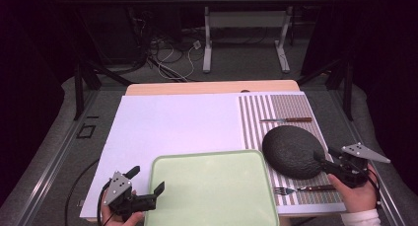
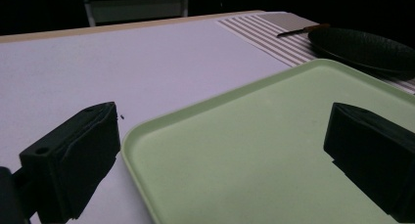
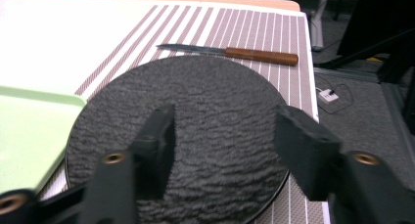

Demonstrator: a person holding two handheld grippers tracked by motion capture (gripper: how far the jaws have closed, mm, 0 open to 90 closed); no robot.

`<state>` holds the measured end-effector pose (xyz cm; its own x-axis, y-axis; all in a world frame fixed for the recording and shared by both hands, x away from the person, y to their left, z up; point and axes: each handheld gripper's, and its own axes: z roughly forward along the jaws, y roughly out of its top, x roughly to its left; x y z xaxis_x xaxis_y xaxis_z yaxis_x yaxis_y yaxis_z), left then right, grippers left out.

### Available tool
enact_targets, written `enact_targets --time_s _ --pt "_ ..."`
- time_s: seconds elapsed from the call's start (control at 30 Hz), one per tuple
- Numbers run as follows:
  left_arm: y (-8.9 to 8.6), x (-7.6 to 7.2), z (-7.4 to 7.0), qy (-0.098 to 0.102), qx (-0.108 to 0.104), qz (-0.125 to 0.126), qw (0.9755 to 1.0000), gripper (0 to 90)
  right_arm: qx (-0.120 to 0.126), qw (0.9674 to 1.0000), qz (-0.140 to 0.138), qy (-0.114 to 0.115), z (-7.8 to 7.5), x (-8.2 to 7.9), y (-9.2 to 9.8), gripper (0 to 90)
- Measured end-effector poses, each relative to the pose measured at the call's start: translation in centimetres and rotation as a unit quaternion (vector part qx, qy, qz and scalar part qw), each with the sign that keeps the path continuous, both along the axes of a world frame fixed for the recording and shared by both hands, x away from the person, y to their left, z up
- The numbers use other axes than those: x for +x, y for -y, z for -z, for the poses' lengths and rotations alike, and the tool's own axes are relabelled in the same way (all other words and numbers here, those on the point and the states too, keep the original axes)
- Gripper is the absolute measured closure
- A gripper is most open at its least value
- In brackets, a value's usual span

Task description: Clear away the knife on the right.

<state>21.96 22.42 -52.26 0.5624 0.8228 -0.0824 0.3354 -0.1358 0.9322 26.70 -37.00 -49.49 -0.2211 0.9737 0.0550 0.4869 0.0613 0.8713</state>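
Green tray (image 1: 212, 186), one; dark plate (image 1: 292, 151), one (knife (image 1: 286, 120) and fork (image 1: 304, 189) too).

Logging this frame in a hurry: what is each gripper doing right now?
Left gripper: open, fingers astride the green tray's corner, holding nothing.
Right gripper: open, over the dark plate, holding nothing.

The room behind is dark, while the white surface (image 1: 172, 122) is evenly lit from above, with faint shadows. Both gripper views are soft, the near fingers (image 3: 156, 141) blurred.
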Motion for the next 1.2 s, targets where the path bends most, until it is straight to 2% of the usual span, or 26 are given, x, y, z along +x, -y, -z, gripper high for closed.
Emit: enact_targets --time_s 0.03,0.13,0.23,0.33,0.4,0.43,0.5,0.53,0.6,0.67,0.8,0.93,0.97,1.0,1.07,1.2 --pt "0.0 0.0 0.0 -0.003 -0.002 -0.004 1.0000 0.3 -0.003 1.0000 -0.004 -0.006 -0.2 0.6 0.5 50.5" --pt "0.0 0.1 0.1 -0.010 -0.008 -0.008 0.9999 0.3 -0.003 1.0000 -0.004 -0.007 -0.3 1.6 1.0 55.7" --pt "-0.1 0.0 0.2 -0.015 -0.007 -0.010 0.9998 0.4 -0.006 1.0000 -0.007 -0.001 -0.8 2.5 1.5 55.6" --pt "-0.1 -0.2 0.1 -0.014 -0.003 -0.010 0.9998 0.4 -0.010 0.9996 -0.027 -0.004 -1.4 3.4 1.9 50.7" --pt "-0.1 -0.3 0.0 -0.014 -0.004 -0.010 0.9998 0.4 -0.013 0.9996 -0.026 -0.002 -1.5 3.6 2.0 50.1" --pt "-0.1 -0.3 0.0 -0.018 -0.008 -0.010 0.9998 0.4 -0.010 0.9995 -0.028 -0.011 -1.9 4.3 2.2 48.9" --pt "-0.2 -0.3 0.0 -0.020 -0.009 -0.010 0.9997 0.4 -0.005 0.9996 -0.024 -0.015 -1.9 4.4 2.2 49.2" --pt "-0.2 -0.4 0.0 -0.018 -0.005 -0.014 0.9997 0.4 0.009 0.9990 -0.021 -0.039 -2.3 4.9 2.4 49.8" --pt "-0.2 -0.4 0.0 -0.018 -0.006 -0.016 0.9997 0.4 0.015 0.9988 -0.016 -0.043 -2.3 5.1 2.4 49.5" --pt "-0.3 -0.5 0.0 -0.018 -0.011 -0.023 0.9995 0.4 0.009 0.9986 -0.015 -0.049 -2.8 5.6 2.4 49.4" --pt "-0.5 -0.3 0.2 -0.021 -0.013 -0.028 0.9993 0.4 -0.011 0.9993 -0.009 -0.035 -3.3 6.4 2.2 49.1" --pt "-0.5 -0.1 0.5 -0.027 -0.008 -0.030 0.9992 0.4 -0.023 0.9990 -0.013 -0.036 -3.7 7.3 1.9 50.8" --pt "-0.6 -0.1 0.5 -0.028 -0.005 -0.031 0.9991 0.4 -0.041 0.9984 -0.020 -0.034 -3.9 8.2 1.8 51.6" --pt "-0.6 -0.1 0.5 -0.028 -0.004 -0.031 0.9991 0.4 -0.046 0.9982 -0.019 -0.034 -3.9 8.5 1.8 51.6" --pt "-0.6 -0.1 0.5 -0.029 -0.006 -0.031 0.9991 0.4 -0.049 0.9981 -0.015 -0.036 -4.0 8.9 1.8 51.9" --pt "-0.6 -0.1 0.4 -0.027 -0.004 -0.035 0.9990 0.4 -0.051 0.9977 -0.012 -0.043 -4.2 10.9 1.6 52.7"
